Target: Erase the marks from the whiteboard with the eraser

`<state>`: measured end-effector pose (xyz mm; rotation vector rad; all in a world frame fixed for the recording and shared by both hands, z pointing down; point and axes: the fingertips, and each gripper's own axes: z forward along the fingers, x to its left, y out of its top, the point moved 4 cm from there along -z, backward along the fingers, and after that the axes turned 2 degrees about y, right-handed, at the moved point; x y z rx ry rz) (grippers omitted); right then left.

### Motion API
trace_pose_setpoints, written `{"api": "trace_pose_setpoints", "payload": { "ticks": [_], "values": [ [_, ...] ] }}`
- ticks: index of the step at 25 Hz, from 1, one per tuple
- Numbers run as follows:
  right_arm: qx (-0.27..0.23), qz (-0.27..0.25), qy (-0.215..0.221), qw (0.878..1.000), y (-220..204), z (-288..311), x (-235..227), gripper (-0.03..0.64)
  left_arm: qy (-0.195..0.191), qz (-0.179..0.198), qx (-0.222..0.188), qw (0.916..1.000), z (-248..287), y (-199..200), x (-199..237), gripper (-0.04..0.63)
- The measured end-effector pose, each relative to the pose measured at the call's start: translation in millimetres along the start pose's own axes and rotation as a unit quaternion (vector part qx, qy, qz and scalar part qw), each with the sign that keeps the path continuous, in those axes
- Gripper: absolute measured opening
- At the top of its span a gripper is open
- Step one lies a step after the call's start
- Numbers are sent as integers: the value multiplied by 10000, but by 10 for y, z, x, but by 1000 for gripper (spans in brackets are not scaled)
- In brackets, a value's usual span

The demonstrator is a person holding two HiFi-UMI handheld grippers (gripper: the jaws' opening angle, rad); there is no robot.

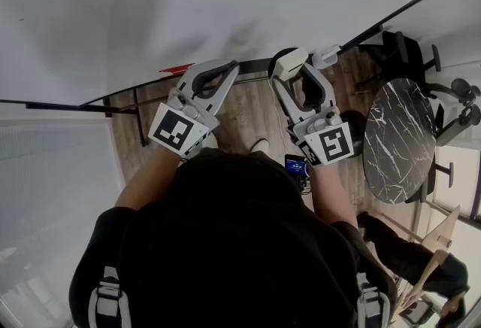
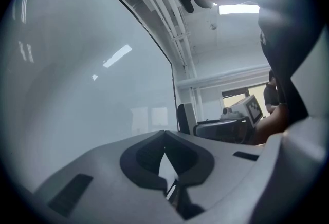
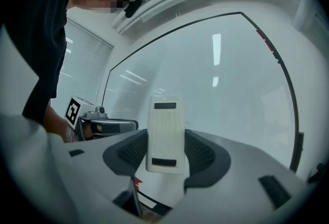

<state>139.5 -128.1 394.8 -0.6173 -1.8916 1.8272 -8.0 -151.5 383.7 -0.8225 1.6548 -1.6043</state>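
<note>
In the head view, my right gripper (image 1: pixel 299 72) holds the white eraser (image 1: pixel 291 62) at its fingers, close to the whiteboard (image 1: pixel 188 3). My left gripper (image 1: pixel 225 69) is just beside it.

In the left gripper view, the fingers are pressed together, with nothing between them.

In the right gripper view, the fingers pinch the eraser from both sides. It stands upright and reaches above them.

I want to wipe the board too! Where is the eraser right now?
The eraser is clamped in the right hand-held gripper, right of centre in the head view, held up in front of the whiteboard.
</note>
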Motion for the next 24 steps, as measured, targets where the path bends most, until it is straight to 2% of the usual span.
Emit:
{"api": "trace_pose_setpoints", "payload": {
  "ticks": [24],
  "values": [
    [57,-87,63,9999,-27,-43,76,222,38,17,-15,10000,-54,-8,-50,5]
  ]
}}
